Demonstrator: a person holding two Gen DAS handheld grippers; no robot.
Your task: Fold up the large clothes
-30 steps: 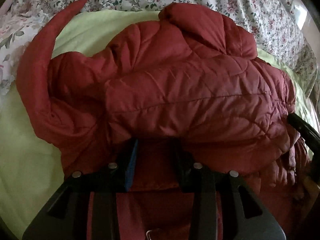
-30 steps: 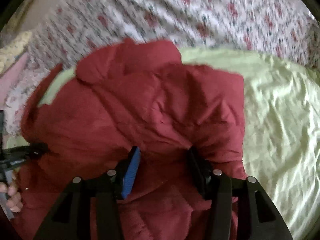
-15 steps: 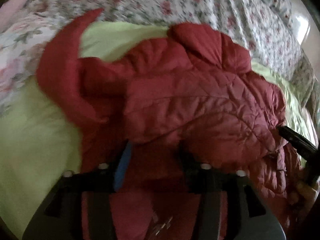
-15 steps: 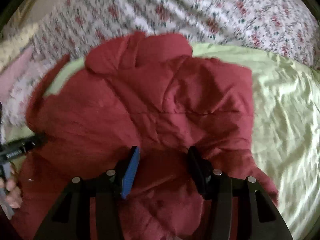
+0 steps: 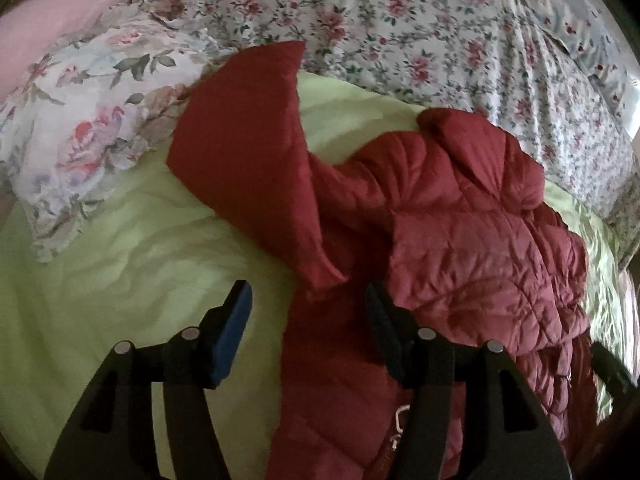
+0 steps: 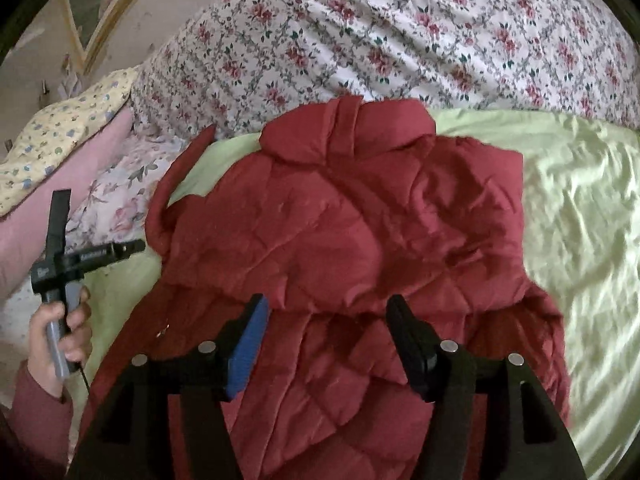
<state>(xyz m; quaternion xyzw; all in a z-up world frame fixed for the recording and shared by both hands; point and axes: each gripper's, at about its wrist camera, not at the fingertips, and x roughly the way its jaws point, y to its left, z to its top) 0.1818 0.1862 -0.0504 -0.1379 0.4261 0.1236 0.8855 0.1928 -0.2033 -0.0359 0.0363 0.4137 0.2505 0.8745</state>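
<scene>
A red quilted puffer jacket (image 6: 344, 224) lies on a pale green sheet, collar away from me, its lower part folded up over the body. In the left wrist view the jacket (image 5: 472, 248) fills the right half, with one sleeve (image 5: 248, 152) stretched out to the upper left. My left gripper (image 5: 308, 300) is open and empty, at the jacket's left edge over the sheet. My right gripper (image 6: 326, 312) is open and empty, above the folded edge. The left gripper also shows in the right wrist view (image 6: 132, 246), held in a hand.
The green sheet (image 6: 580, 208) covers the bed to the right and front left (image 5: 100, 280). A floral duvet (image 6: 400, 40) lies behind the jacket. Floral and pink pillows (image 5: 80, 112) are stacked at the far left. A wall with a framed picture (image 6: 92, 4) rises at the upper left.
Both grippers let go of the jacket and opened wide. The left gripper pulled back and left, off the fabric onto the sheet. The folded part now rests on the jacket body.
</scene>
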